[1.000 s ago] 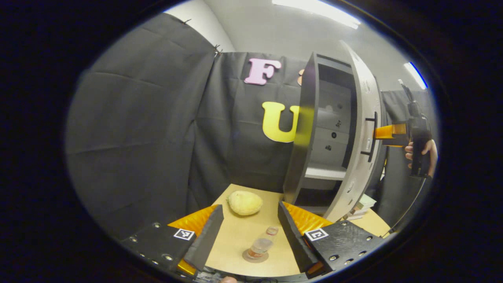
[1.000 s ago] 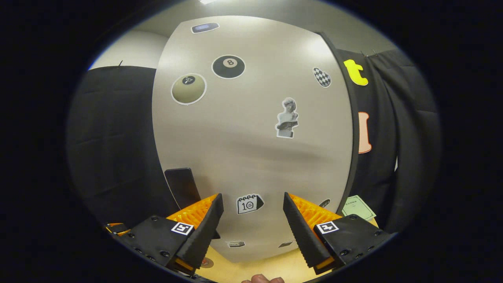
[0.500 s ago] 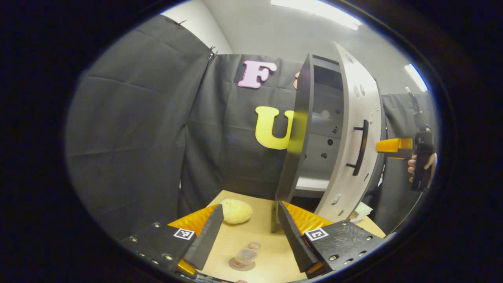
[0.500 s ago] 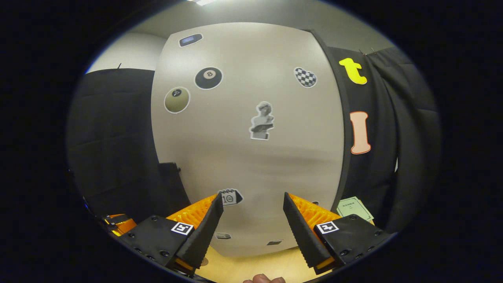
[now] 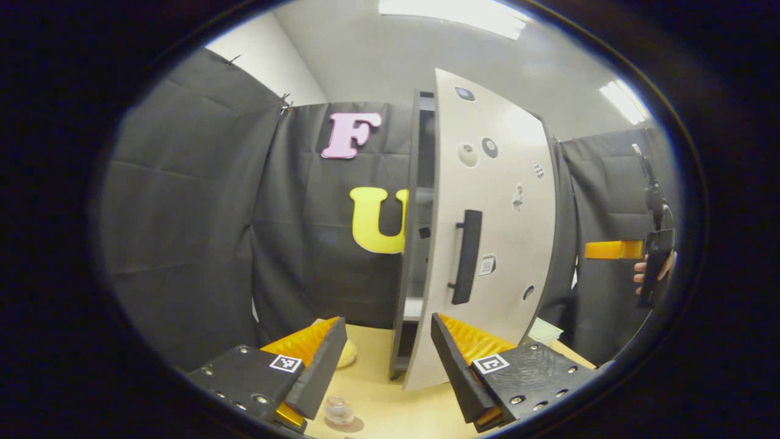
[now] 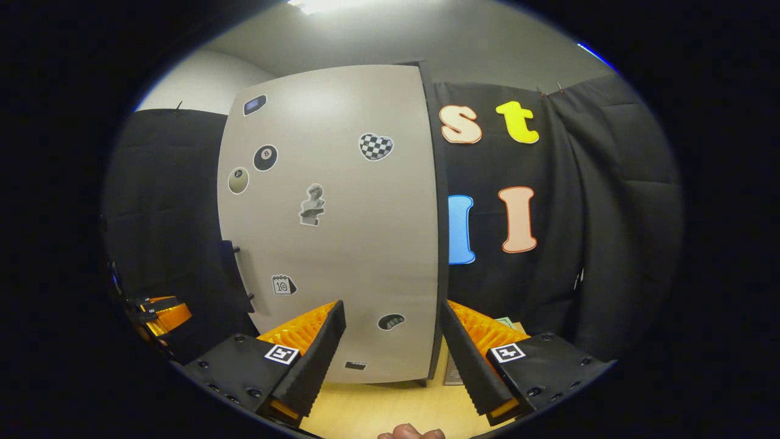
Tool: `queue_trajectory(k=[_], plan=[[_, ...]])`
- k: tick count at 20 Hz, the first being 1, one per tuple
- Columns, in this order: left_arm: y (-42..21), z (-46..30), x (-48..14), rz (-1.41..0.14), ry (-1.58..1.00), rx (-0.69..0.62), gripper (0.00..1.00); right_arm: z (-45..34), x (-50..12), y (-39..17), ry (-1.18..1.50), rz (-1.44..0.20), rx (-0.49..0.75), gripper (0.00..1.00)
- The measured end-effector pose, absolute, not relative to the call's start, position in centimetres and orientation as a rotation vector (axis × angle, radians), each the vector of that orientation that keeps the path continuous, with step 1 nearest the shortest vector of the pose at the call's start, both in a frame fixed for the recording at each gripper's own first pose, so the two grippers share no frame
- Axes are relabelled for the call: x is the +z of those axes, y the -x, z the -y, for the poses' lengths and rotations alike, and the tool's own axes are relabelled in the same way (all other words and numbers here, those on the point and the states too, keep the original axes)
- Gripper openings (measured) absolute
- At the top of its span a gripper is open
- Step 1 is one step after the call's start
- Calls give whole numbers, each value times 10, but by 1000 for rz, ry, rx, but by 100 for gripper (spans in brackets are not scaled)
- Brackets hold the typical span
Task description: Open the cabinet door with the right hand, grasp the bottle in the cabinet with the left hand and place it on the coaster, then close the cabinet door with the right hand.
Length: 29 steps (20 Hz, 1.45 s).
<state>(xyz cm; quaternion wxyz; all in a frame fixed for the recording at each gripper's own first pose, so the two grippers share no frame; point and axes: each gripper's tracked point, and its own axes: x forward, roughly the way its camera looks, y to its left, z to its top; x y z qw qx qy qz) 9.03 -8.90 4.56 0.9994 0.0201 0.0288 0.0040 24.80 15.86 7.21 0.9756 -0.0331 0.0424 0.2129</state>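
The cabinet [image 5: 407, 286] stands on the table, and its pale, sticker-covered door [image 5: 496, 244] with a black handle [image 5: 466, 256] is nearly shut, a narrow gap left. In the left gripper view a small clear bottle [image 5: 338, 410] stands on a round coaster [image 5: 352, 423] at the bottom edge, below my left gripper [image 5: 387, 360], which is open and holds nothing. My right gripper [image 6: 390, 360] is open too, facing the door [image 6: 329, 231] from a short distance without touching it. It also appears at the far right [image 5: 594, 250], held by a hand [image 5: 640, 274].
A yellowish rounded object [image 5: 348, 353] lies on the tan table [image 5: 390, 408] left of the cabinet, partly behind my left finger. A green paper [image 6: 506, 321] lies to the cabinet's right. Black cloth walls close in behind and on both sides.
The door has swung from well ajar to nearly shut. The right gripper has drawn back from it. The bottle on the coaster has slid toward the bottom of the left gripper view.
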Motion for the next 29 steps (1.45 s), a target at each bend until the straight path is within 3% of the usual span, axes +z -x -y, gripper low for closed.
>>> queue_trajectory(k=[14, 29], plan=[[-96, 220, 32, -40, 25, -39, 86, -63, 27, -215, -25, -116, 461, 98], [-84, 219, 54, -15, 35, 48, 86, -26, 17, -213, -3, -149, 470, 98]])
